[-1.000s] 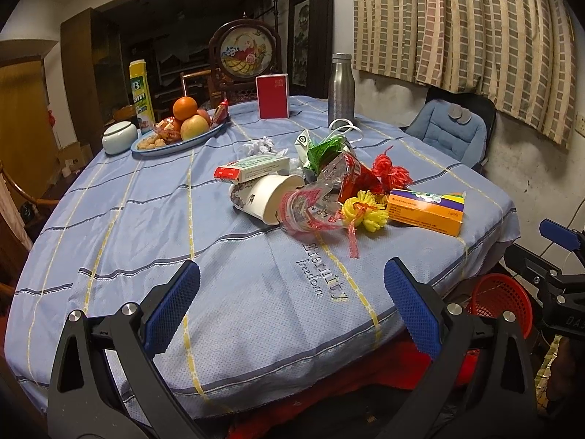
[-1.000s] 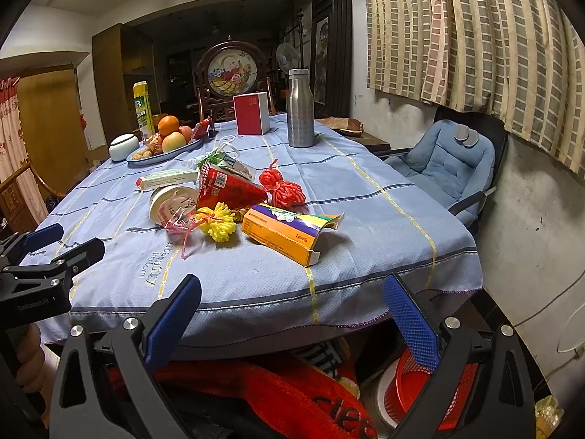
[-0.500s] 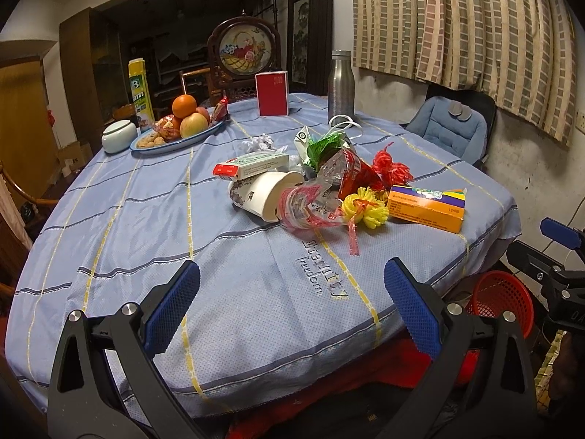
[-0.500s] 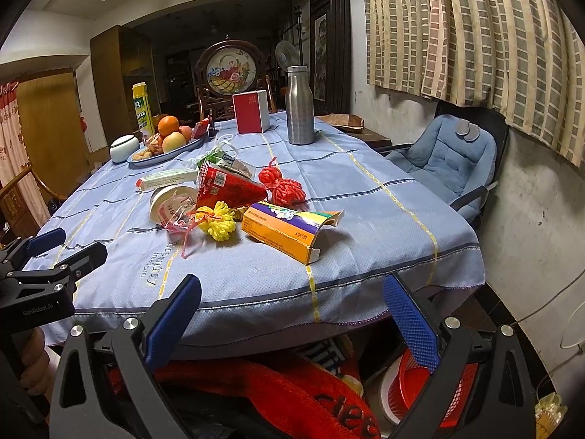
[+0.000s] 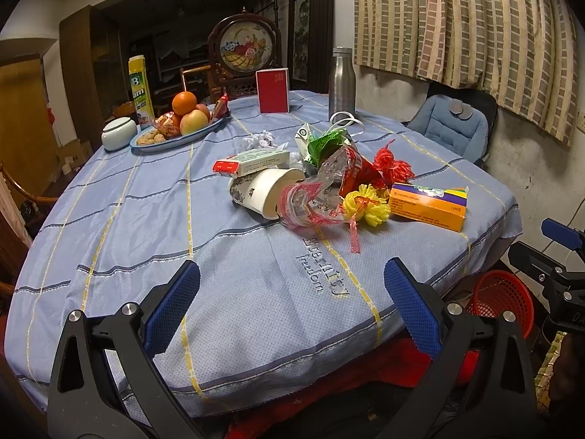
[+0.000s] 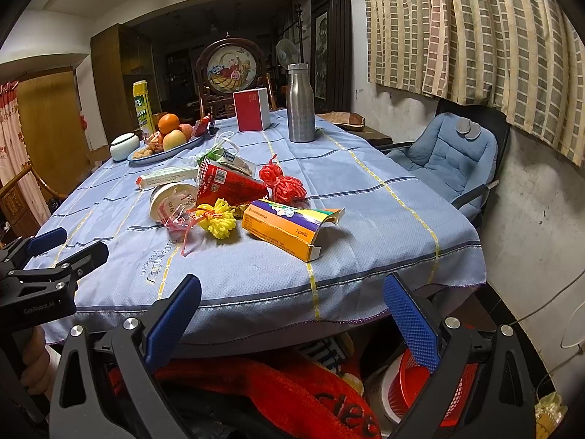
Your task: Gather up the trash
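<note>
A pile of trash lies mid-table on the blue cloth: an orange carton (image 5: 427,206) (image 6: 289,225), a paper cup (image 5: 267,192) on its side, a clear wrapper (image 5: 314,205), a red packet (image 6: 226,184), yellow pompom (image 5: 367,206) (image 6: 217,217), red pompoms (image 6: 283,183), a white-red box (image 5: 252,161) and crumpled paper (image 5: 261,139). A red basket (image 5: 501,303) (image 6: 416,384) stands on the floor by the table. My left gripper (image 5: 292,307) is open and empty over the near edge. My right gripper (image 6: 292,314) is open and empty, below the table edge.
A fruit plate (image 5: 175,139), white jar (image 5: 119,133), yellow can (image 5: 140,89), red box (image 5: 272,89) and steel bottle (image 6: 300,104) stand at the far side. A blue chair (image 6: 446,153) is at the right. Red cloth (image 6: 274,387) lies under the table.
Both grippers have edged slightly forward toward the table; the trash pile appears a little nearer. Jaws stay open and nothing on the table has moved.
</note>
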The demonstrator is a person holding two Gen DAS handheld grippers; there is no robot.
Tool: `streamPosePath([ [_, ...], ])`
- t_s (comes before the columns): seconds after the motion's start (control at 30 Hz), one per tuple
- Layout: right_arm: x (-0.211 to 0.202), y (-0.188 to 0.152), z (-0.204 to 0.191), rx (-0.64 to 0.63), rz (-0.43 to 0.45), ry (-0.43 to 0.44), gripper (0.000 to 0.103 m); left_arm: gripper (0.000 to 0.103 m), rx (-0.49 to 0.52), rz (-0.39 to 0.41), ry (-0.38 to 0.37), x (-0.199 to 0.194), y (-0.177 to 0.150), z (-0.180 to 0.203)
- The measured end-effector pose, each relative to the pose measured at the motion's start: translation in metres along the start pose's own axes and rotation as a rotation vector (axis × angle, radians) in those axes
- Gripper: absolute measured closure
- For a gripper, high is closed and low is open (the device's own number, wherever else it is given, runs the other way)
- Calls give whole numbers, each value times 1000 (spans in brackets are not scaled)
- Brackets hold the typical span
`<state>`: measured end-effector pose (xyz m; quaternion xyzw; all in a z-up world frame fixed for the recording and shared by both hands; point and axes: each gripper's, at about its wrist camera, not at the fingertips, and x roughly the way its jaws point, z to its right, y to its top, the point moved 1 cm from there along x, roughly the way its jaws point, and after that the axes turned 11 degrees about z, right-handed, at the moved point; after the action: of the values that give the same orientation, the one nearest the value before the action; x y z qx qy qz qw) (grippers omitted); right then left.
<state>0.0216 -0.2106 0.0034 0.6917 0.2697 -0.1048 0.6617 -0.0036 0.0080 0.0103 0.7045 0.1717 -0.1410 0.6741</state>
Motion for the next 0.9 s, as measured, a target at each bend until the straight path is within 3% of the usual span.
streamPosePath([
  [0.9, 9, -6, 1, 6, -35, 2, 6, 7, -3, -41, 3, 12, -6, -3],
])
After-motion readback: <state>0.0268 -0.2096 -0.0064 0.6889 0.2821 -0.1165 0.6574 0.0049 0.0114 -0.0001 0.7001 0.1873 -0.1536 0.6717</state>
